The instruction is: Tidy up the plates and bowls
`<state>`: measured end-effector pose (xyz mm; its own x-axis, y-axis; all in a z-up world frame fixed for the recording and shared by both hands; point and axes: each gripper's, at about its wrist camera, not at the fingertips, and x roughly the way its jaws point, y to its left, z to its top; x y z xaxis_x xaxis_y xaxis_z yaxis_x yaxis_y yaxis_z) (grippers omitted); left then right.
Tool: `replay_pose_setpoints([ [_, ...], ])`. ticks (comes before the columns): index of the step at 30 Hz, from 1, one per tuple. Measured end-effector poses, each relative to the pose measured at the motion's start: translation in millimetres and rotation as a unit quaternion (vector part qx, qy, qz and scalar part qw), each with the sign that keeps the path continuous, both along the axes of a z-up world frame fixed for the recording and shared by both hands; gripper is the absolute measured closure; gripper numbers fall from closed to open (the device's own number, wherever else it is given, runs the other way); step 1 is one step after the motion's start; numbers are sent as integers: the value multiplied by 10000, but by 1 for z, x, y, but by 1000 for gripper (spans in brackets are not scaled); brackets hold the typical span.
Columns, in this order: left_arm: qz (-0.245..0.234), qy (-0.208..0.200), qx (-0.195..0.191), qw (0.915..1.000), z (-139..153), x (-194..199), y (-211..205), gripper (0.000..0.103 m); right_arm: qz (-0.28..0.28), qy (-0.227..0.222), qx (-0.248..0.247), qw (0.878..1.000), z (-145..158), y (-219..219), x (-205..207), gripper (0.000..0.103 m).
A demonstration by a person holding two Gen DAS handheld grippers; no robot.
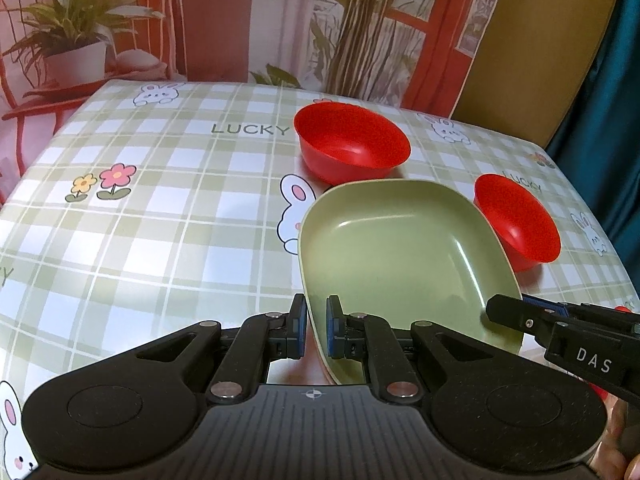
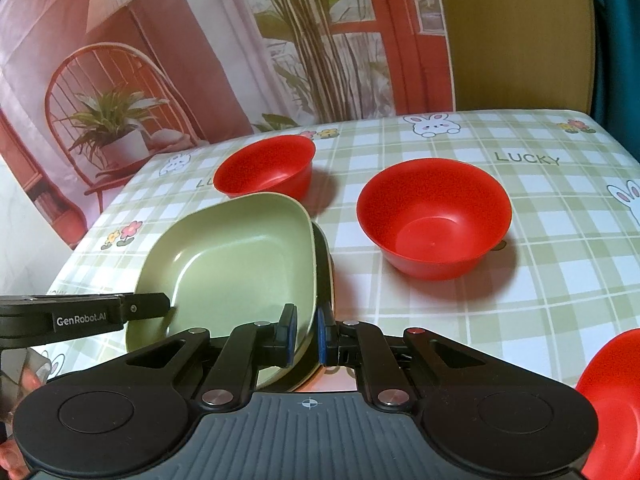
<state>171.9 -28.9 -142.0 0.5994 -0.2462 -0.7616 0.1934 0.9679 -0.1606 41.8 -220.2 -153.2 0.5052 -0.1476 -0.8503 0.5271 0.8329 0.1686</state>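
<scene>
A green square plate (image 1: 400, 252) is held tilted above the checked table, gripped from both sides. My left gripper (image 1: 313, 330) is shut on its left rim. My right gripper (image 2: 306, 338) is shut on its right rim; it also shows in the left wrist view (image 1: 516, 316). In the right wrist view the plate (image 2: 236, 264) has a darker plate edge (image 2: 325, 256) showing just behind it. Two red bowls stand beyond: one (image 1: 352, 146) at the back, one (image 1: 520, 222) to the right. In the right wrist view they are the far bowl (image 2: 266, 170) and the near bowl (image 2: 434, 216).
A third red bowl (image 2: 612, 404) sits at the right wrist view's lower right edge. The checked tablecloth (image 1: 160, 220) stretches to the left. A printed backdrop (image 1: 200, 20) hangs behind the table's far edge. The left gripper's body (image 2: 80, 316) reaches in from the left.
</scene>
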Motion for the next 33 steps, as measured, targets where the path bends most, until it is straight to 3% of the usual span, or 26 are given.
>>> replay_pose_setpoints([
  [19,57,36,-74,9999,-3,-1,3,90,11,-91,-97,9999,3,1,-1,88],
  [22,65,35,-84,9999,-4,-1,3,89,-33,-90,-193,9998,5,1,-2,80],
  [33,125,121,-127,9998,-9,2,3,87,-133,-16,-122,9998,-2,-1,-3,80],
])
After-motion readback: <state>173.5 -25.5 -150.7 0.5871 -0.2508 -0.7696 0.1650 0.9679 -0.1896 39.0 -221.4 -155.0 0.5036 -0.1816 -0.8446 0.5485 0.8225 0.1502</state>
